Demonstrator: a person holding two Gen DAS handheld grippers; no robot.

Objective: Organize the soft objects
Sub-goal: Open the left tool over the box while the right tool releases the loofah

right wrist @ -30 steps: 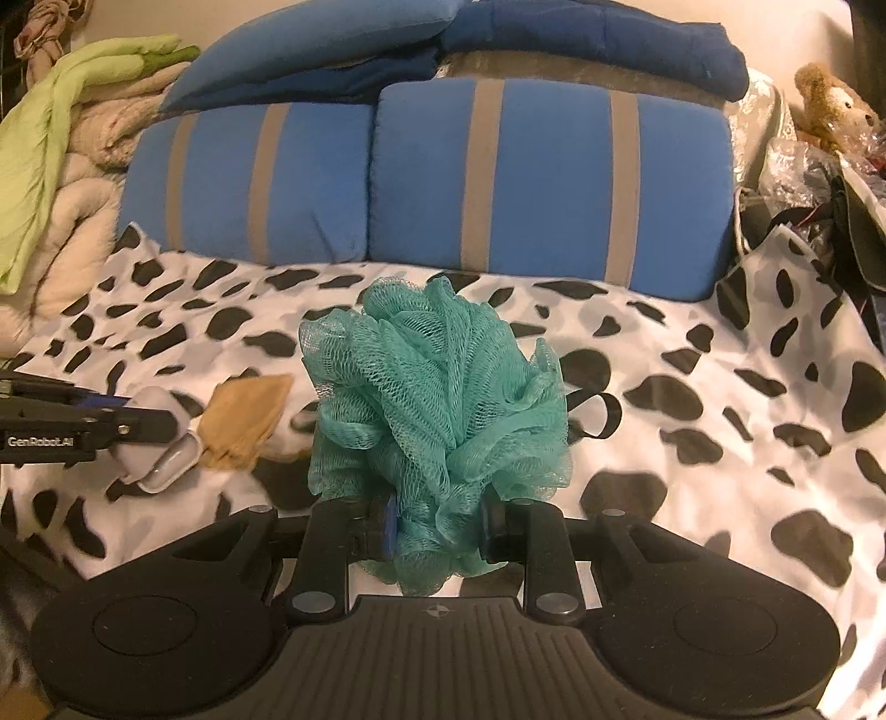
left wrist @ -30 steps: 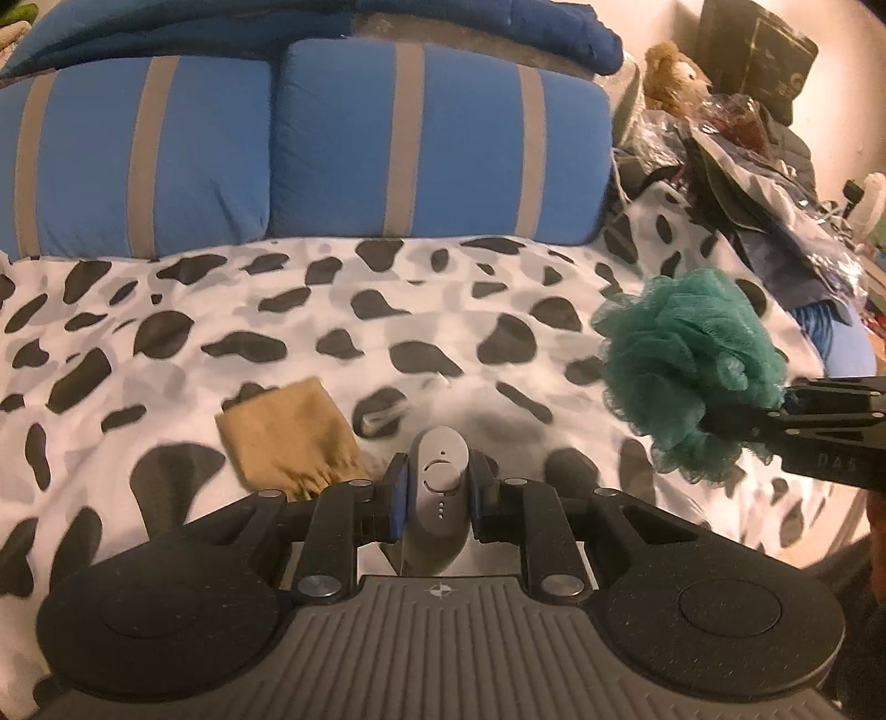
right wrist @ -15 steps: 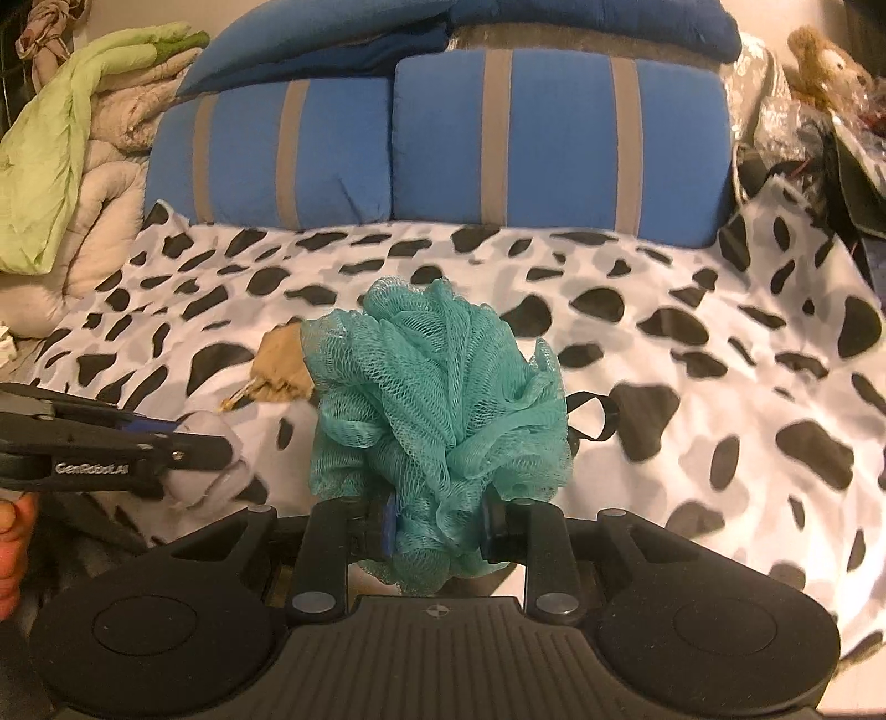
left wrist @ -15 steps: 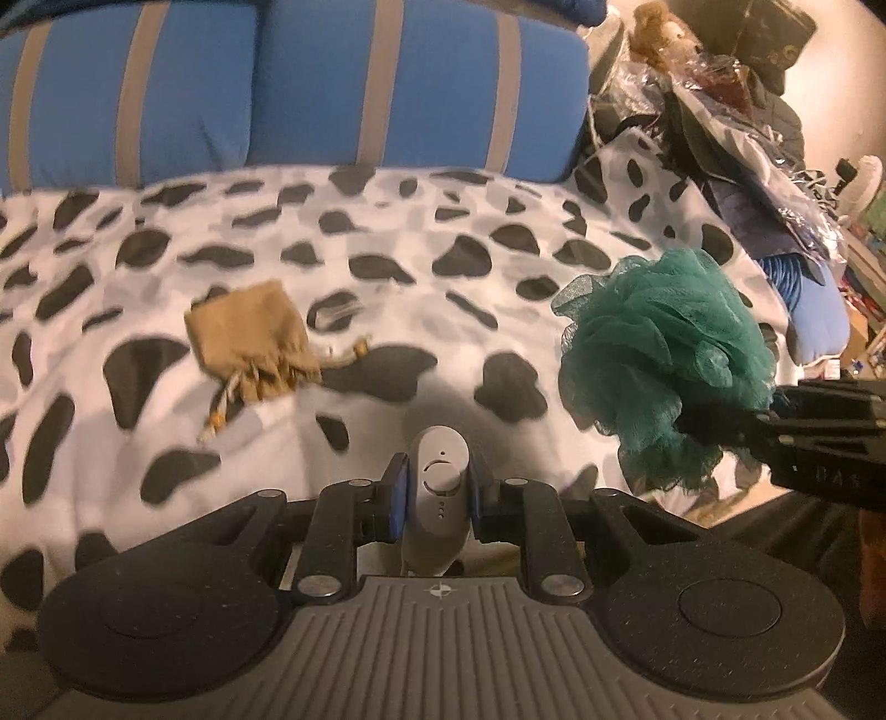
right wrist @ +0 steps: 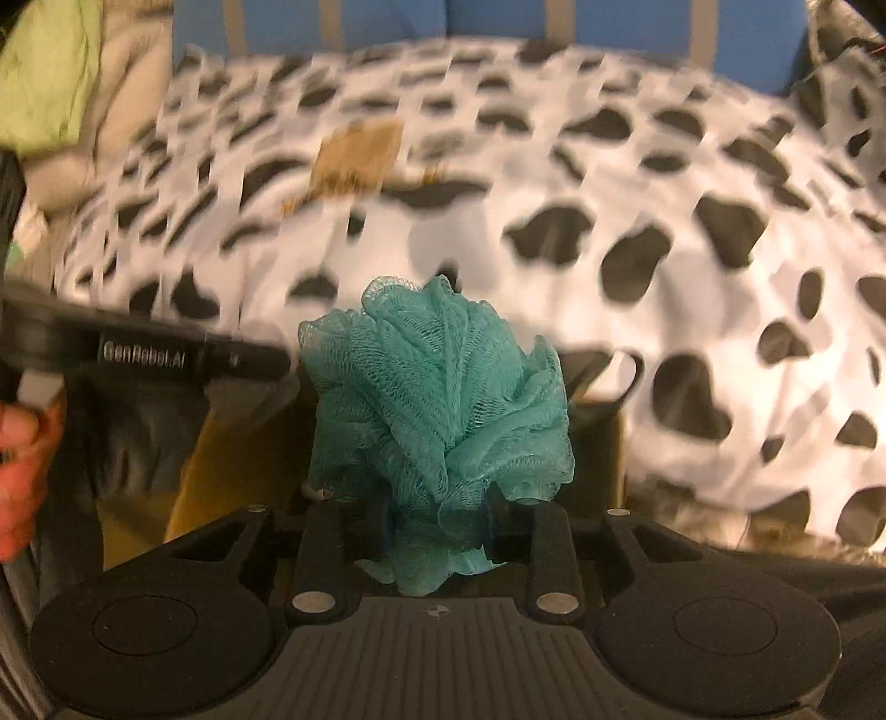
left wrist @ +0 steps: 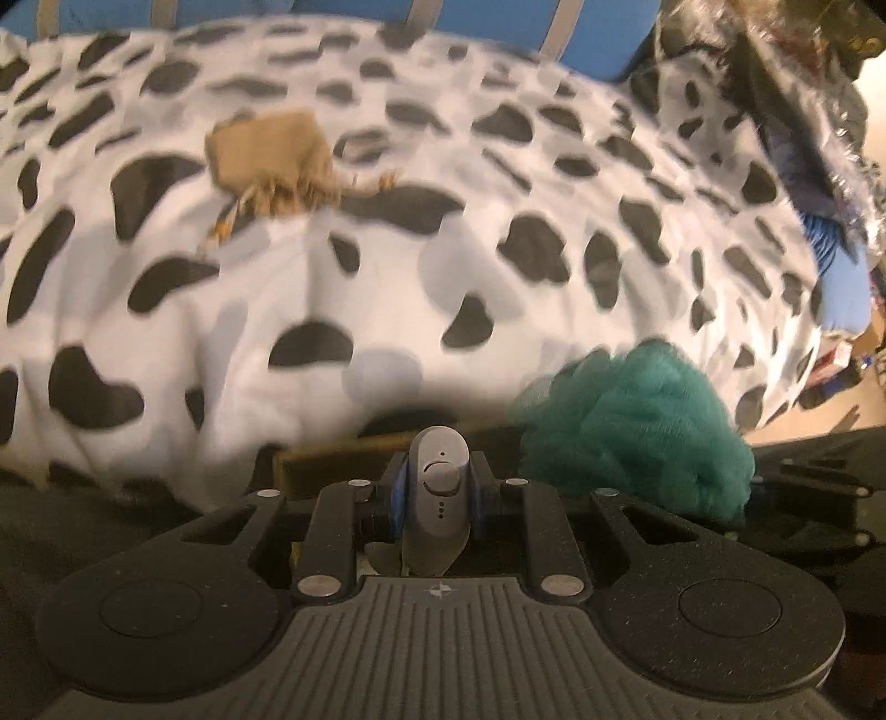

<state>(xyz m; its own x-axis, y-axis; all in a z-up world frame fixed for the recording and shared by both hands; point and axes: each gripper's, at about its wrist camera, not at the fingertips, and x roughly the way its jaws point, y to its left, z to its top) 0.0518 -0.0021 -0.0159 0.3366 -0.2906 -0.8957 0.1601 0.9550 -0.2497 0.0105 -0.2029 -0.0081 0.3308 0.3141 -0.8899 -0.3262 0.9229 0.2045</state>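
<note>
Open spotted bedspread [left wrist: 387, 266] is seen right of and in front of the tan drawstring pouch [left wrist: 268, 152]. Behind the pouch, passage is blocked by blue pillows [right wrist: 620, 25]; far right of it, by piled clutter [left wrist: 803, 127].

Both cams are low at the bed's near edge, facing forward along their fingers over the cow-print blanket [left wrist: 310, 288] toward the blue pillows [right wrist: 354, 22]. Left wrist cam sits left, with the teal loofah [left wrist: 637, 421] at its right. Right wrist cam is close behind that loofah [right wrist: 437, 410]. Both views share the blanket, tan pouch [left wrist: 266, 149] and pillows.
</note>
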